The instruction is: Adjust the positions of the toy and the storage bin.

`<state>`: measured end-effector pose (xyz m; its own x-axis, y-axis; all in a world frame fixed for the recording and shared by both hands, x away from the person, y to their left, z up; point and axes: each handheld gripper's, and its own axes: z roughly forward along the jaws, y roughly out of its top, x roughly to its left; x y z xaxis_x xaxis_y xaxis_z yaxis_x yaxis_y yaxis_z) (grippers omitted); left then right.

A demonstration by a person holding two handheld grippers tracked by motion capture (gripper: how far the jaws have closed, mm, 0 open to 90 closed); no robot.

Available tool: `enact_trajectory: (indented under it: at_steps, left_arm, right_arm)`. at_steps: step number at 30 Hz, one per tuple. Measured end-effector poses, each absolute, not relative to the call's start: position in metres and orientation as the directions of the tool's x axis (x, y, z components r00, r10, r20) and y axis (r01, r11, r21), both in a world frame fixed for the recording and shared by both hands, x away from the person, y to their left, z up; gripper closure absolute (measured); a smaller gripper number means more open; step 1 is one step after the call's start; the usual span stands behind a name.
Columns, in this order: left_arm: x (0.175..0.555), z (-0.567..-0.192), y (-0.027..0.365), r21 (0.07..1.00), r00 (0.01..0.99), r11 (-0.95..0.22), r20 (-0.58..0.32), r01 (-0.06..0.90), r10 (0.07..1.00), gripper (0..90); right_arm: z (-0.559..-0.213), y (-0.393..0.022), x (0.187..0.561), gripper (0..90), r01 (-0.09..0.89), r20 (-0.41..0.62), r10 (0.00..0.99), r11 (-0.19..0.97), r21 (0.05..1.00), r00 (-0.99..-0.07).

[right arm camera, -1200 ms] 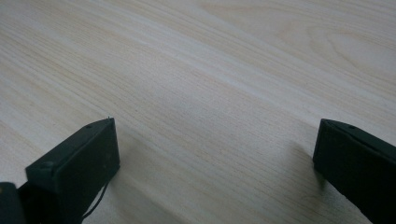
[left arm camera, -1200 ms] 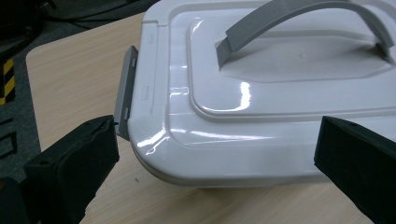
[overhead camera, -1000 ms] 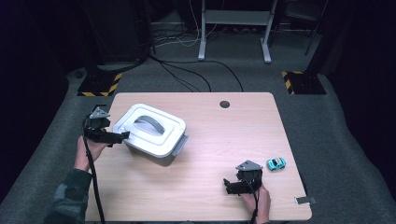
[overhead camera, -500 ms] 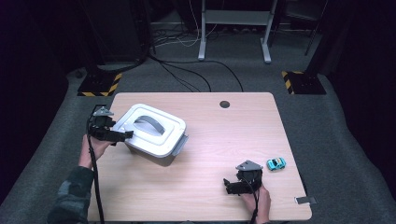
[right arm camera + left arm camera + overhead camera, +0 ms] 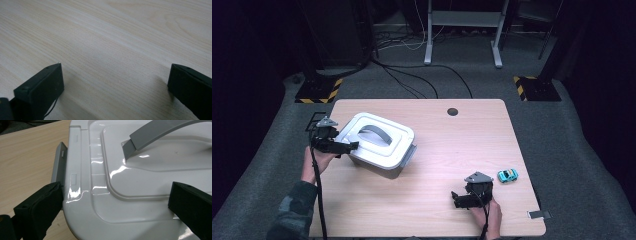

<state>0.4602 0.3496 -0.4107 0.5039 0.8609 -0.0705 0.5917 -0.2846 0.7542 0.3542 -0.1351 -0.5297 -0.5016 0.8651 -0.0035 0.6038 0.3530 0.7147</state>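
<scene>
A white lidded box (image 5: 384,150) with a grey handle (image 5: 373,132) stands on the left part of the wooden table (image 5: 452,145). My left gripper (image 5: 348,146) is open at the box's near left corner. In the left gripper view its jaws straddle the glossy lid (image 5: 140,170), one jaw beside the grey side latch (image 5: 58,162), the other over the lid, with the handle (image 5: 160,132) beyond. My right gripper (image 5: 458,199) is open and low over bare wood (image 5: 115,45) near the front edge, holding nothing. A small blue toy car (image 5: 507,175) sits just right of it.
A dark round hole (image 5: 452,111) lies near the table's far edge. A small grey tag (image 5: 537,215) rests at the front right corner. Cables and yellow-black striped stand bases (image 5: 318,92) are on the floor beyond the table.
My left gripper has edged a little to the right, closer onto the box's corner. The right gripper, the box and the toy car have stayed put.
</scene>
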Motion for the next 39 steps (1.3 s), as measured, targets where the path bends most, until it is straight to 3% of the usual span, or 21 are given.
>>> enact_trajectory:
  at_steps: [39]
  left_arm:
    - [0.457, -0.410, 0.299, 0.748, 0.552, -0.320, -0.074, 0.582, 0.831, 0.0]
  right_arm:
    - [-0.529, -0.140, 0.347, 0.1, 0.595, -0.007, 0.852, 0.371, 0.713, -0.523]
